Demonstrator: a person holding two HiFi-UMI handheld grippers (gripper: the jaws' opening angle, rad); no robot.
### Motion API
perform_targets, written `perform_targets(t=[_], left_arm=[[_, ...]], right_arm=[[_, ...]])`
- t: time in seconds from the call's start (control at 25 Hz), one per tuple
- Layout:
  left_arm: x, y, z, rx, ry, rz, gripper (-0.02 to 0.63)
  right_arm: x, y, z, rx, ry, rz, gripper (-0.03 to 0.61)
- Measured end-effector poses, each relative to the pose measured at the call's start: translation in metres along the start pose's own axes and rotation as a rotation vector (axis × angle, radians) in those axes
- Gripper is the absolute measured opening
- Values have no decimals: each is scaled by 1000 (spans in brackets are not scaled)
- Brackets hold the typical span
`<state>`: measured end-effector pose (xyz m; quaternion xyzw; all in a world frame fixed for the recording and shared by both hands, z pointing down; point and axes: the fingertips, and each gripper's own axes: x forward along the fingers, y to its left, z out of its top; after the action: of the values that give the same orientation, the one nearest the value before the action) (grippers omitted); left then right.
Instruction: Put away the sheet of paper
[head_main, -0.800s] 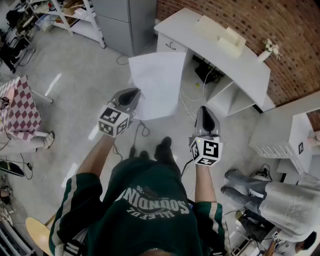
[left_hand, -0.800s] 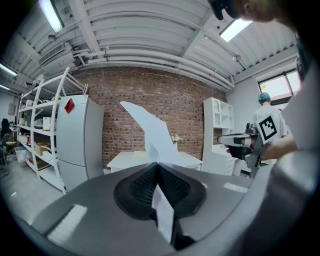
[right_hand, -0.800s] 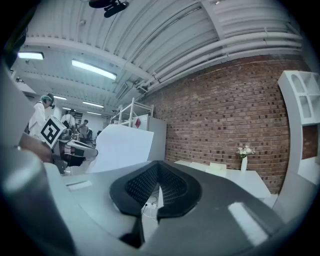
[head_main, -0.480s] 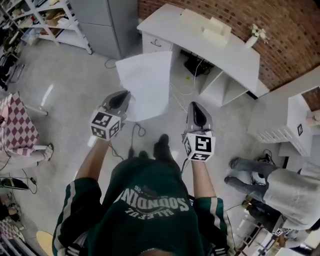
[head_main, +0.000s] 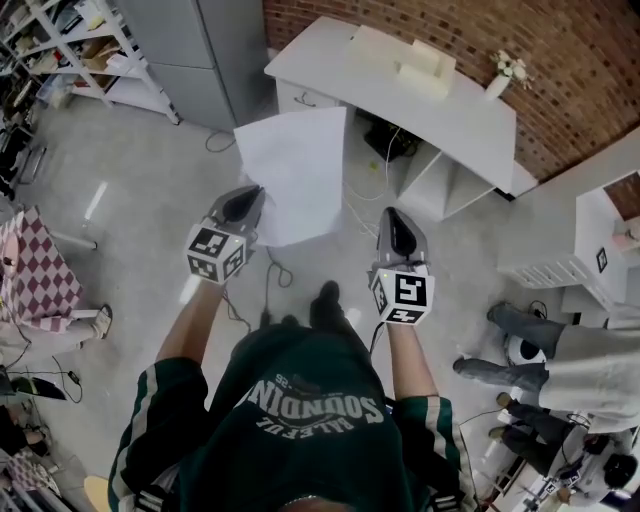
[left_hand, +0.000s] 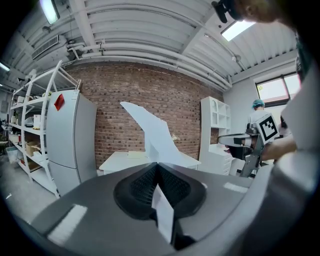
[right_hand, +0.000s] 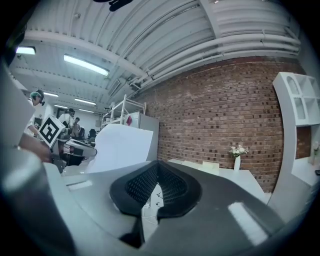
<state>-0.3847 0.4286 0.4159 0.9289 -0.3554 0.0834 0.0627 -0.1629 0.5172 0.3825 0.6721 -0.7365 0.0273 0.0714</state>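
A white sheet of paper (head_main: 295, 175) hangs in the air in front of me, pinched at its near left corner by my left gripper (head_main: 250, 195), which is shut on it. In the left gripper view the paper (left_hand: 152, 137) rises out from between the closed jaws, and a strip of it shows behind them. My right gripper (head_main: 398, 222) is held level to the right of the sheet, apart from it, shut with nothing in it. The right gripper view shows the paper (right_hand: 122, 147) off to its left.
A white desk (head_main: 400, 85) stands ahead against a brick wall, with pale boxes (head_main: 405, 60) and a small vase of flowers (head_main: 505, 75) on it. A grey cabinet (head_main: 185, 45) and shelving (head_main: 70, 50) stand at left. White shelf units (head_main: 580, 240) and a person's legs (head_main: 540, 345) are at right.
I have moved closer to the white desk; it fills more of the head view. Both grippers keep their pose, the paper still held by the left one.
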Motion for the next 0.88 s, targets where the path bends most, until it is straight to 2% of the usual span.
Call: perform_targets(t=[0.48,0.88], left_arm=[[84,36,14,-10,22,11,12],[148,34,17,-14,46,41,12]], right_arm=[[81,-40,-4,5,27,40,0],[130,-91,-2,12,25,86,0]])
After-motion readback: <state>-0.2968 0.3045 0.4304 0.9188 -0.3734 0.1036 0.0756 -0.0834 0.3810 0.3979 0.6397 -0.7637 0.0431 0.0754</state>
